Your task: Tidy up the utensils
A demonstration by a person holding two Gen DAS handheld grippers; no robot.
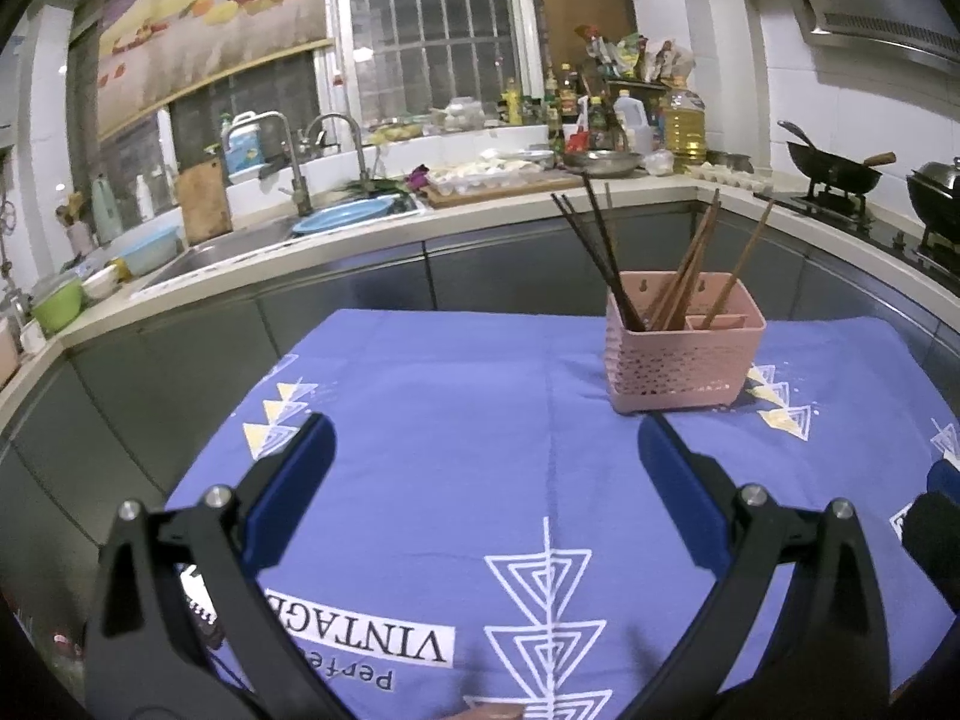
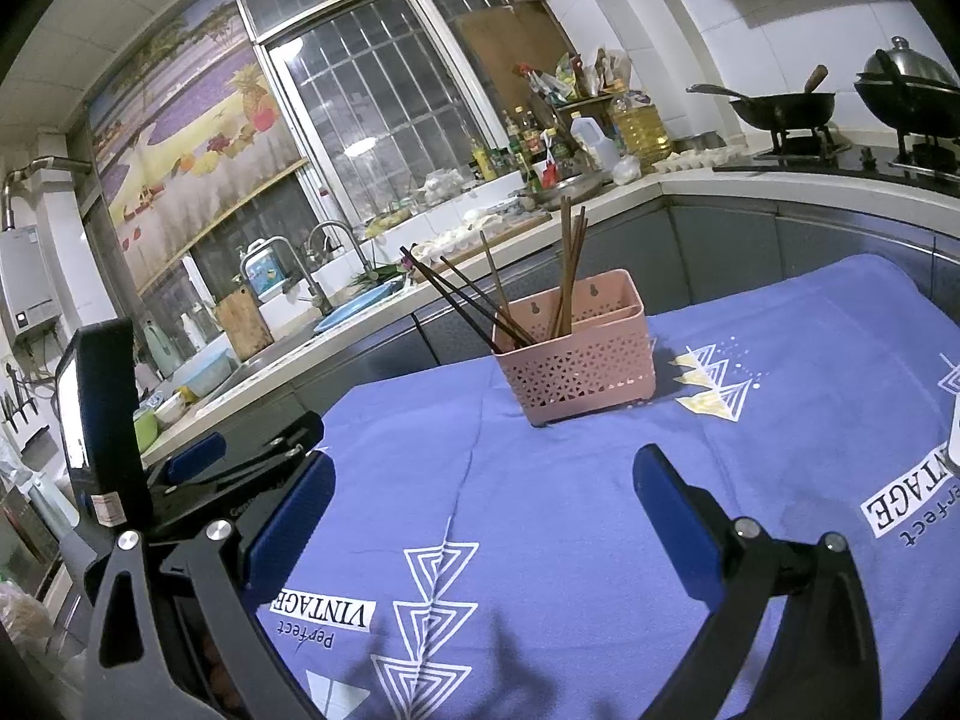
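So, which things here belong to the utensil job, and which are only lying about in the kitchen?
Belong to the job:
- pink basket
- chopsticks standing in it
- left gripper and right gripper, jaws open, empty

Only lying about:
- blue tablecloth
- sink
- oil bottle
- wok
- cutting board

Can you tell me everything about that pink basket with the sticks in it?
The pink basket is a small boxy holder that looks like plastic, with little triangle holes all over its sides and a keyhole-shaped hanging hole in its taller back wall. Inside, walls split it into compartments. It stands upright on the blue tablecloth, towards the far edge of the table. Dark and brown wooden chopsticks stand in it, leaning against its rim in different directions. Neither claw touches it.
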